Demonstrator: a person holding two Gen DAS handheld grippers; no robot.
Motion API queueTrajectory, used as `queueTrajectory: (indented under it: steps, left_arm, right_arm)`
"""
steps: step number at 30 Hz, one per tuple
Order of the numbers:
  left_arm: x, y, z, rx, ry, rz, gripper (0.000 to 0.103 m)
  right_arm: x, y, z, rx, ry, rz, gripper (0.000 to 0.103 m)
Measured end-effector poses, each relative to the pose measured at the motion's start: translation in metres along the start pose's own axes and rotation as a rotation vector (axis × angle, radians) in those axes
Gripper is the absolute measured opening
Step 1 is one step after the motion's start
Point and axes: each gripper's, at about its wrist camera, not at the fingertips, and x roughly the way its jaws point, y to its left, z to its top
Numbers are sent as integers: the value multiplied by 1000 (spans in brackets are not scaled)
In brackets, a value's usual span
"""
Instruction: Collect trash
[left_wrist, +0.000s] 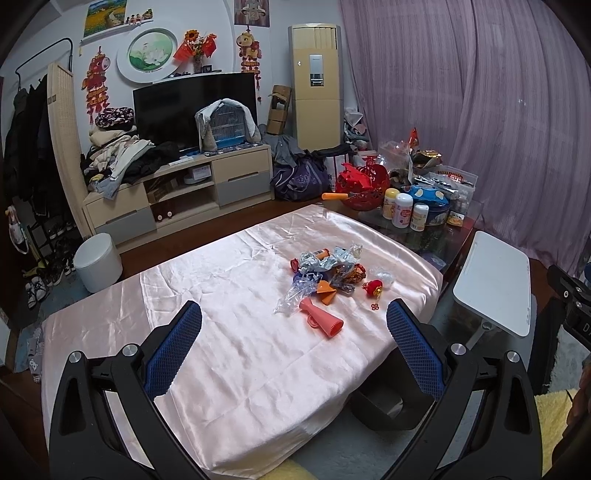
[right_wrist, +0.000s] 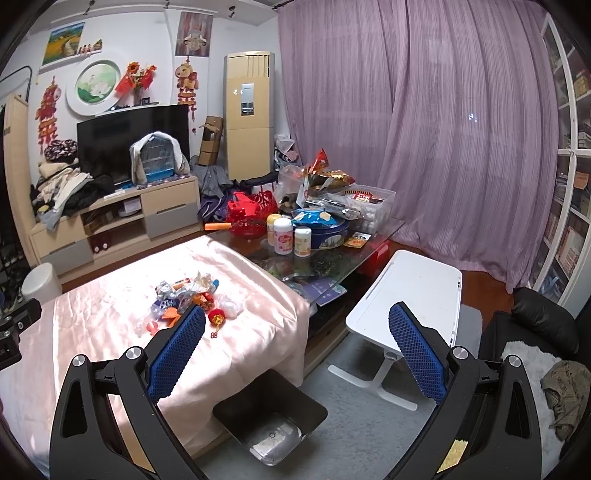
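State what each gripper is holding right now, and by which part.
Nothing is held. The left gripper and right gripper are both open and empty, above the pink cloth; the trash pile lies untouched.

Honestly nothing here reads cleanly. The tall air conditioner (left_wrist: 316, 86) at the far wall has a small logo on its panel, too tiny to make out. The white bottles (right_wrist: 283, 235) on the glass table (right_wrist: 384, 230) carry colourful labels, but the print is blurred. The blue biscuit tin (right_wrist: 328, 232) shows pictures only. The red wall hangings (left_wrist: 96, 83) on the far left have no legible characters.
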Motion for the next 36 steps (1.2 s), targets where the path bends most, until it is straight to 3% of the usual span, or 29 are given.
queueTrajectory:
  steps: [36]
  left_arm:
    - [-11, -10, -1, 5, -15, -20, 95]
  right_arm:
    - [-7, -4, 6, -6, 0, 7, 100]
